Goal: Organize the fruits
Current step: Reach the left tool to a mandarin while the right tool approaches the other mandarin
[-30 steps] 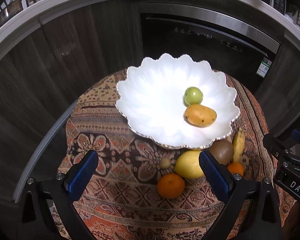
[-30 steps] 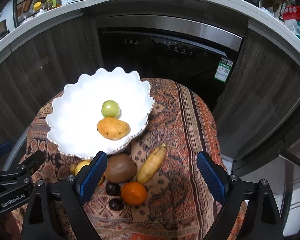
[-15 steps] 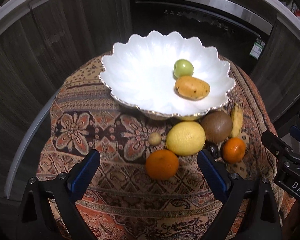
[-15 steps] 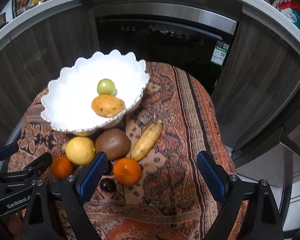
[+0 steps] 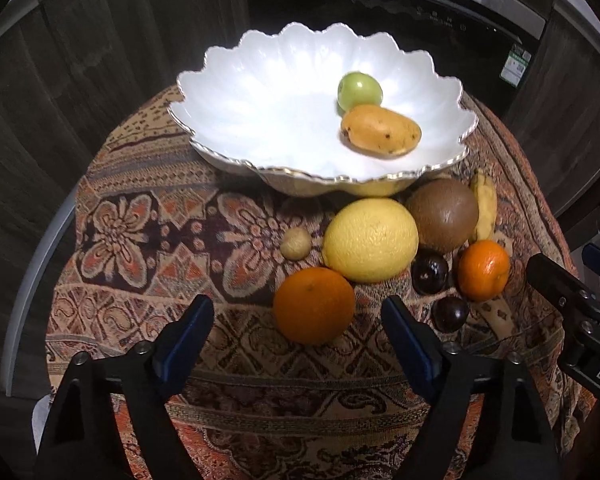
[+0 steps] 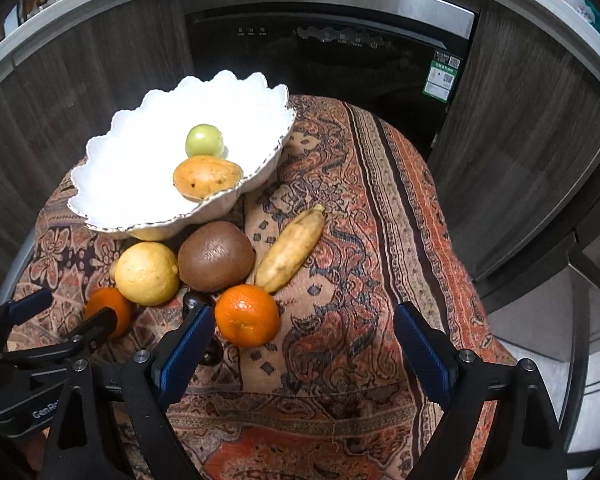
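Left gripper [image 5: 298,328] is hanging with fingers spread wide, gripping nothing; the large orange [image 5: 314,305] is sitting on the patterned cloth [image 5: 140,240] just ahead of the gap, between the blue pads. Right gripper [image 6: 304,336] is likewise gaping wide and holding nothing, with the small orange [image 6: 247,315] lying just beside its left finger [image 6: 186,346]. White scalloped bowl [image 5: 260,120] is sitting at 12 o'clock in the left wrist view, holding a green fruit [image 5: 359,90] touching a mango [image 5: 381,129]. Lemon [image 5: 370,240], brown round fruit [image 5: 442,220], banana [image 6: 290,249] and two dark plums [image 5: 430,274] are clustering on the cloth at the bowl's 5 o'clock side.
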Demonstrator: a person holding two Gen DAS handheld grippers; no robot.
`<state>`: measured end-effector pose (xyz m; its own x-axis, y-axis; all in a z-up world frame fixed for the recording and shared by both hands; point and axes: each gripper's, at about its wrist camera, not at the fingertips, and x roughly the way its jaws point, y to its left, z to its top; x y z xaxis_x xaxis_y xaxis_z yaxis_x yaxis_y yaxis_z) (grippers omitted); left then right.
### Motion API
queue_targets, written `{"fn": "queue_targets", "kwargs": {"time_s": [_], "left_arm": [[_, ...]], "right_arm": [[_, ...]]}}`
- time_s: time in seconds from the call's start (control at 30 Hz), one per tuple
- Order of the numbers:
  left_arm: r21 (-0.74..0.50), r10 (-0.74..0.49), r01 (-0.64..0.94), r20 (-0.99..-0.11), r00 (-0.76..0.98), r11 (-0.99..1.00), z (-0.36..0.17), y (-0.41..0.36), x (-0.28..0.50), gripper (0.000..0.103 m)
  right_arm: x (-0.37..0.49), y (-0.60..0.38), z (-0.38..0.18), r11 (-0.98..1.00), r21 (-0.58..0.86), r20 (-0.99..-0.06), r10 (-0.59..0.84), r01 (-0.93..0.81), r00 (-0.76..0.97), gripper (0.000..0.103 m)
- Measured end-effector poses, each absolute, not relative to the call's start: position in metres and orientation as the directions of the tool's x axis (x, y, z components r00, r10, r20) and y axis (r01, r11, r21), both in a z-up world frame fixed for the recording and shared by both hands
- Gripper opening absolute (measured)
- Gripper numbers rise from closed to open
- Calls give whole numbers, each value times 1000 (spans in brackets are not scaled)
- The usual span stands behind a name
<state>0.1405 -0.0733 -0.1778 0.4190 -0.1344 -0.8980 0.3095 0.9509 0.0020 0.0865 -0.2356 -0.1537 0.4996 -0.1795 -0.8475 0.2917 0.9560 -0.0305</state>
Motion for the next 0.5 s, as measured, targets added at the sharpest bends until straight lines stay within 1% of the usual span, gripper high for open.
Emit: {"fn": "queue_targets", "kwargs": {"time_s": [0.23,0.3,0.43,0.5], "left_arm": [[4,-128,317,-910,394,948,-195,-79,145,78],[5,-126,317,-911,392,948,-199,-81,147,72],[-7,-135,319,-914,382,948,-204,-83,150,66],[-11,-138,321,-916,376,947,-206,-84,152,58]], "right_arm": [[86,-235,-169,957,-27,-865,-167,288,473,92],[87,-236,-172,957,-28,-868,-166,288,468,92],[89,-237,-175,956,-30,-871,-168,290,461,92],[90,-237,-177,956,-31,-874,-167,291,457,92]]}}
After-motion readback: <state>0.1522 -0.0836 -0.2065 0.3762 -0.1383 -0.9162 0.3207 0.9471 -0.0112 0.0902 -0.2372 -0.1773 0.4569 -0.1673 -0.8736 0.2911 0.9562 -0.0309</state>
